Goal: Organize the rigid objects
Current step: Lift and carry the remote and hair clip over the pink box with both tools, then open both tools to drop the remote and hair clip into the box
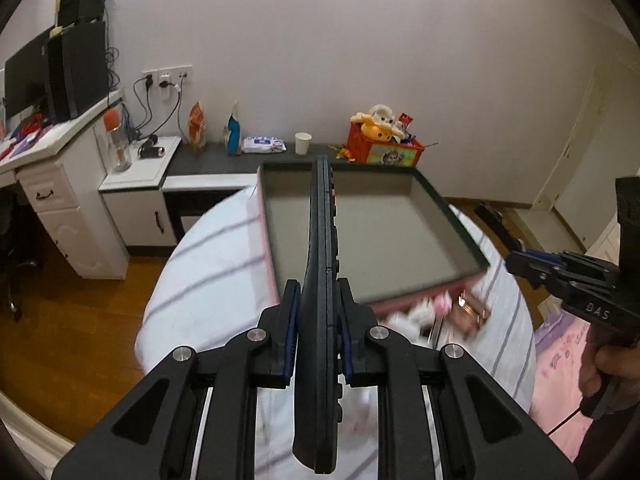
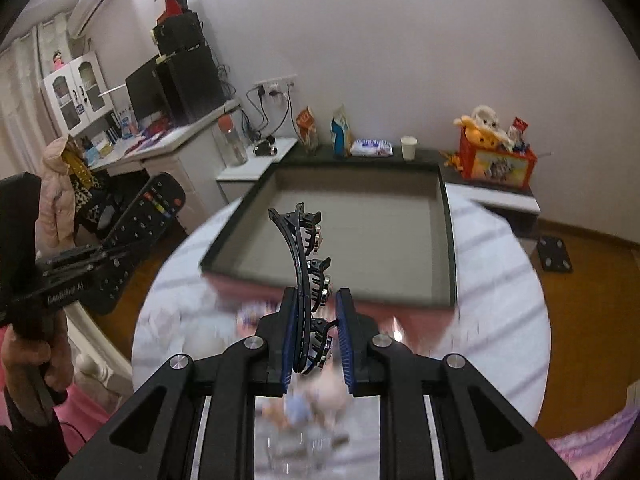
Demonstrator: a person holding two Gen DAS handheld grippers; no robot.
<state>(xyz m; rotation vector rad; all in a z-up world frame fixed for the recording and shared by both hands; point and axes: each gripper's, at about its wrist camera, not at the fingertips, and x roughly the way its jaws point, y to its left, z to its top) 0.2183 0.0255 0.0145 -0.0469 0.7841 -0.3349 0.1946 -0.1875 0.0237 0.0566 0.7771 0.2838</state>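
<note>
The left claw [image 1: 319, 340] is pinching a black remote control [image 1: 320, 280] edge-on between its blue pads; the remote stands upright on its long edge and reaches forward over the near rim of the box. From the right wrist view the same remote [image 2: 146, 224] shows its button face, held aloft at the left by a person's hand [image 2: 36, 360] gripping the handle. The right claw [image 2: 316, 342] is pinching a black hair claw clip [image 2: 310, 280] with toothed prongs and small shiny studs; the clip curves up and forward from between the pads, its tip over the box. In the left wrist view the right claw [image 1: 520, 266] appears at the right edge, though what it carries is hidden there.

Below both claws, blurred by motion, lies a heap of small items [image 2: 304, 404] in pink, white and pale blue on the round surface [image 1: 208, 276], which is covered with a white cloth with grey stripes. Just beyond the heap sits a wide shallow box [image 2: 450, 240] with dark rim, pink outer wall and grey floor.

Farther off, a dark low shelf [image 1: 208, 160] against the wall carries snack bags, a pack of wipes [image 1: 264, 145], a paper cup [image 1: 303, 143] and a red toy bin [image 1: 380, 148] full of plush toys. At far left a white desk [image 1: 52, 184] holds a monitor and speakers.
</note>
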